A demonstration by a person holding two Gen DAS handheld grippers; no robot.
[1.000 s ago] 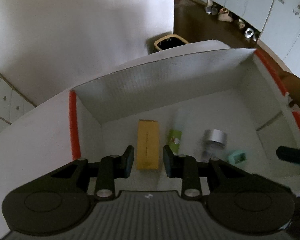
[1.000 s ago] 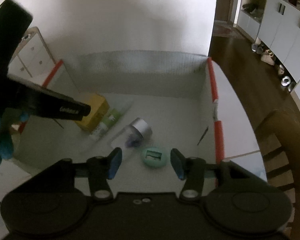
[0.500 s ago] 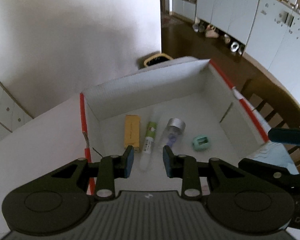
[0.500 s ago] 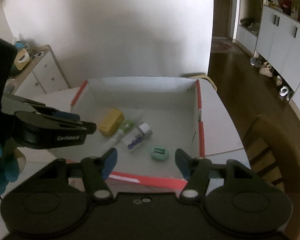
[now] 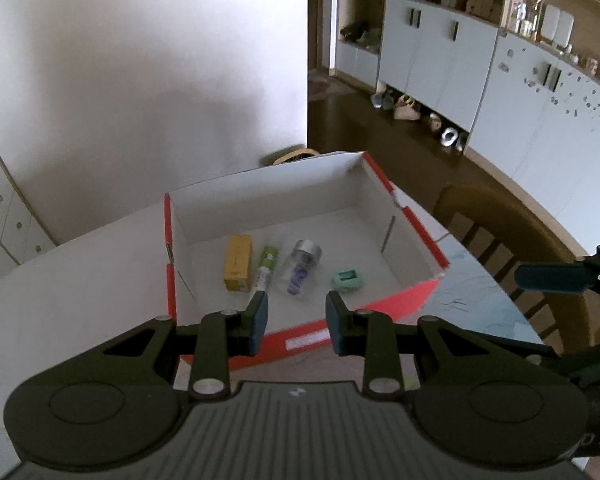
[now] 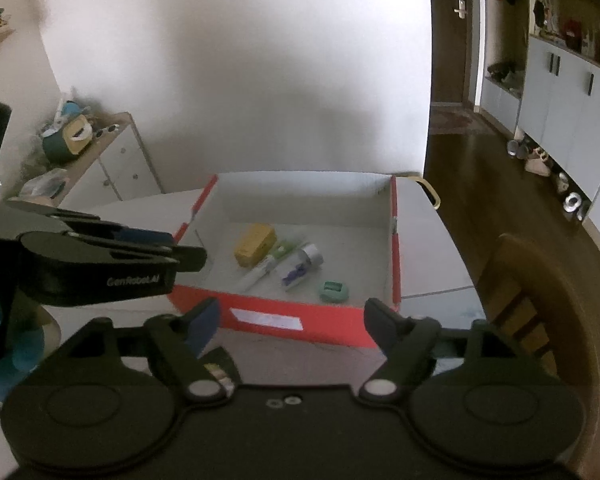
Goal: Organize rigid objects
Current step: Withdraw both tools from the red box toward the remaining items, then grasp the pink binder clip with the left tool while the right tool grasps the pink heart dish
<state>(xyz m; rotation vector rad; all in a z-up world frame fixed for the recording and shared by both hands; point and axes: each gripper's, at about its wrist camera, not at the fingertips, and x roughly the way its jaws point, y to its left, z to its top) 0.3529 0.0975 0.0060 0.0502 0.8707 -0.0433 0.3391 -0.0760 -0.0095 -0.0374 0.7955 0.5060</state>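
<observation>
Both empty, the left gripper (image 5: 293, 322) narrowly parted and the right gripper (image 6: 290, 322) opening, hover at six o'clock of the red box (image 6: 276, 322), its four items presumably stowed.

A: What sits in the red-edged box (image 5: 404, 296)?

B: Four things in a row on its white floor: a yellow carton (image 5: 238, 263) at the left, a green-labelled tube (image 5: 266, 267) just beside it, then a clear bottle with a silver cap (image 5: 302, 266), and a small green sharpener (image 5: 347, 281) apart at the right.

A: And the left gripper (image 5: 296, 322)?

B: It hangs above the box's near wall, its jaws narrowly parted with nothing between them. The right gripper's blue-padded finger (image 5: 552, 278) pokes in from the right edge, over a wooden chair (image 5: 496, 224).
</observation>
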